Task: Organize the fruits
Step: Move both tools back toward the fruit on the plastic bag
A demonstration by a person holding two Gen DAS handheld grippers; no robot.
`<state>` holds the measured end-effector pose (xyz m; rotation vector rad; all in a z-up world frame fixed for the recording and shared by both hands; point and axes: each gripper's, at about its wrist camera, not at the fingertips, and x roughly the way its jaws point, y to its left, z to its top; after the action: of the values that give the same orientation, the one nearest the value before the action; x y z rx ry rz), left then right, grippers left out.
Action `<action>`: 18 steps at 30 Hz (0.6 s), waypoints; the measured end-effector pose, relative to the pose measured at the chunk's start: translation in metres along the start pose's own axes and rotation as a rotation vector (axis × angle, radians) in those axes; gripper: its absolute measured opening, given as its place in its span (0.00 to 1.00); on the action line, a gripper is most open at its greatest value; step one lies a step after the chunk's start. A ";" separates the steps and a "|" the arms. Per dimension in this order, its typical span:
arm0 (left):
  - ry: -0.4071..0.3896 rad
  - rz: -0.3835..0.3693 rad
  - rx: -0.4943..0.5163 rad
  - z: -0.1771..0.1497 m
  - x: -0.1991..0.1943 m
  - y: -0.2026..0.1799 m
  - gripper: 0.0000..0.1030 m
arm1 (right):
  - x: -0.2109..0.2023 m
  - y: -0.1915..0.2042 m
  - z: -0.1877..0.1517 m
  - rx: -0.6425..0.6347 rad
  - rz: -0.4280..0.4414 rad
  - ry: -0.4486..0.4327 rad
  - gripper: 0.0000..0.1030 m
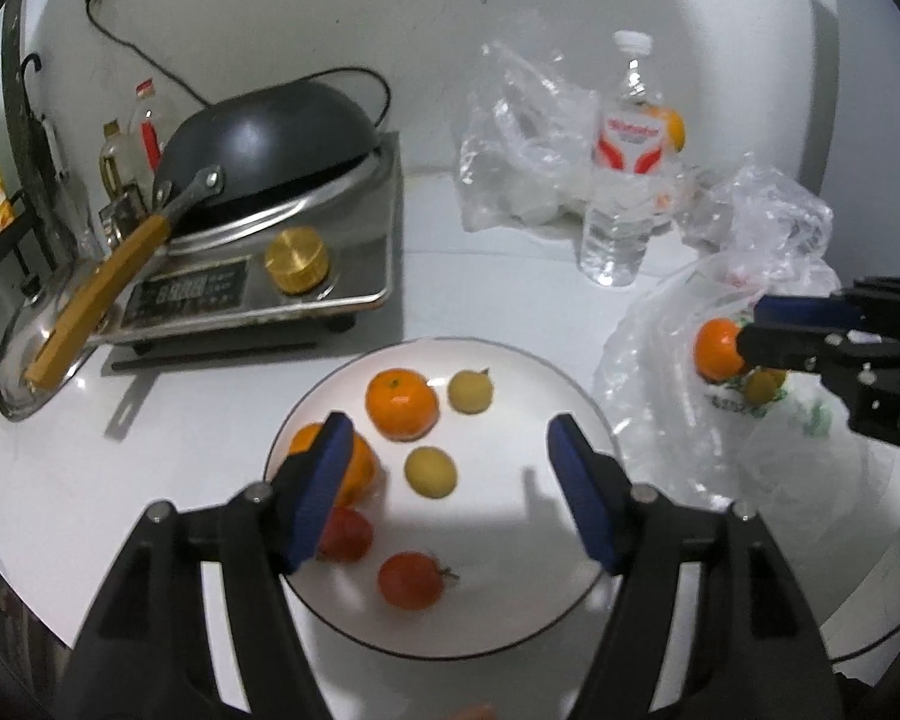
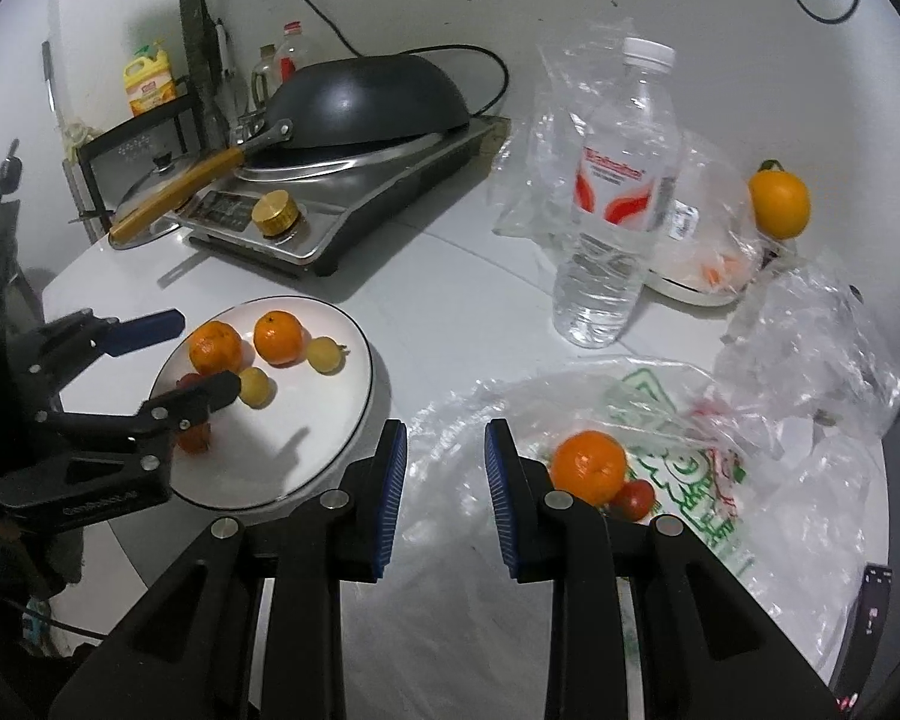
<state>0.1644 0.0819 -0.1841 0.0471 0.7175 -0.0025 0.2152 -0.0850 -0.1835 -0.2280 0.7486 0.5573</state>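
Observation:
A white plate (image 1: 510,618) (image 2: 306,468) holds two oranges (image 1: 401,403) (image 2: 277,337), two small yellow fruits (image 1: 430,471) (image 2: 324,354) and two red tomatoes (image 1: 411,579). My left gripper (image 1: 450,456) (image 2: 201,351) is open and empty above the plate. My right gripper (image 2: 444,450) (image 1: 750,330) is open and empty over a clear plastic bag (image 2: 660,480) (image 1: 660,420). The bag holds an orange (image 2: 590,467) (image 1: 717,350), a red tomato (image 2: 633,498) and a yellow fruit (image 1: 763,385). Another orange (image 2: 779,203) sits at the far right.
An induction cooker (image 1: 258,288) (image 2: 330,210) with an upturned black wok (image 1: 270,138) stands at the back left. A water bottle (image 1: 621,180) (image 2: 618,198) and crumpled clear bags (image 1: 522,144) stand at the back. Oil bottles and a rack are at far left.

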 end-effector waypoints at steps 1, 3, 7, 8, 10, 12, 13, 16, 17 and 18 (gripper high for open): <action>-0.006 -0.005 0.000 0.001 -0.002 -0.002 0.67 | -0.002 -0.002 -0.002 0.002 -0.002 -0.001 0.28; -0.021 -0.028 -0.009 0.004 -0.008 -0.007 0.67 | -0.006 -0.005 -0.004 0.005 -0.006 -0.005 0.28; -0.033 -0.056 -0.006 0.008 -0.015 -0.019 0.67 | -0.016 -0.012 -0.009 0.017 -0.012 -0.020 0.28; -0.033 -0.062 0.001 0.009 -0.016 -0.024 0.67 | -0.018 -0.014 -0.010 0.021 -0.014 -0.023 0.28; -0.034 -0.069 0.011 0.009 -0.019 -0.032 0.67 | -0.022 -0.018 -0.013 0.028 -0.019 -0.026 0.28; -0.035 -0.078 0.023 0.010 -0.021 -0.040 0.67 | -0.026 -0.023 -0.017 0.034 -0.026 -0.030 0.28; -0.035 -0.083 0.030 0.011 -0.022 -0.045 0.67 | -0.028 -0.027 -0.019 0.040 -0.031 -0.031 0.28; -0.033 -0.090 0.047 0.012 -0.023 -0.057 0.66 | -0.034 -0.037 -0.025 0.058 -0.042 -0.034 0.28; -0.033 -0.090 0.053 0.013 -0.023 -0.060 0.67 | -0.036 -0.040 -0.027 0.062 -0.044 -0.036 0.28; -0.033 -0.085 0.063 0.014 -0.024 -0.066 0.67 | -0.039 -0.045 -0.030 0.070 -0.046 -0.041 0.28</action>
<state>0.1548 0.0146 -0.1606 0.0764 0.6861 -0.1074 0.1994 -0.1493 -0.1783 -0.1678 0.7203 0.4895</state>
